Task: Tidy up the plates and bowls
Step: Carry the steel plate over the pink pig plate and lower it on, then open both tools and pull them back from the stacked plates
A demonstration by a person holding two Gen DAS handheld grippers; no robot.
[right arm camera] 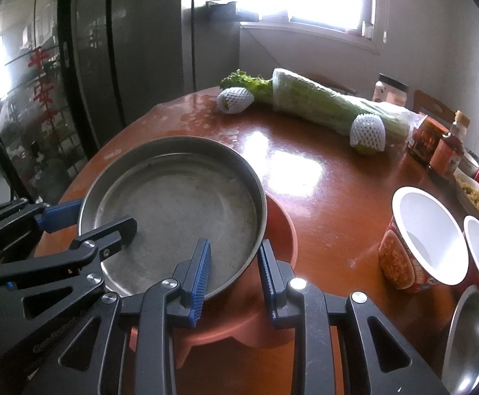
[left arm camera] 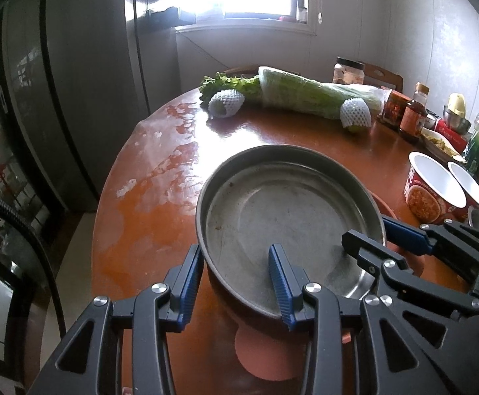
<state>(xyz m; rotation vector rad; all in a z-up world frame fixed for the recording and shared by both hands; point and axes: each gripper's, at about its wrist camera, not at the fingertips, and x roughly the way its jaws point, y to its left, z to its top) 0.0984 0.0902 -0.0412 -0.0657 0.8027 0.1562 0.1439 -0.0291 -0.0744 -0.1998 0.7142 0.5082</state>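
Note:
A round steel plate (left arm camera: 289, 210) (right arm camera: 177, 204) with a raised rim is held over an orange plastic bowl (right arm camera: 282, 230) (left arm camera: 266, 355) at the near side of the table. My left gripper (left arm camera: 236, 283) straddles its near rim, one blue pad outside the wall and one inside, shut on it. In the right wrist view the left gripper (right arm camera: 88, 222) clamps the plate's left rim. My right gripper (right arm camera: 234, 275) is shut on the near right rim, and it also shows as the right gripper (left arm camera: 384, 235) at the plate's right edge.
Two red instant-noodle cups (right arm camera: 424, 240) (left arm camera: 434, 191) and a steel bowl (right arm camera: 473, 339) stand to the right. A wrapped cabbage (left arm camera: 315, 98), two net-wrapped fruits (left arm camera: 226, 102), bottles and jars (left arm camera: 414, 115) line the far side. A dark fridge (left arm camera: 58, 98) stands left of the round table (left arm camera: 147, 197).

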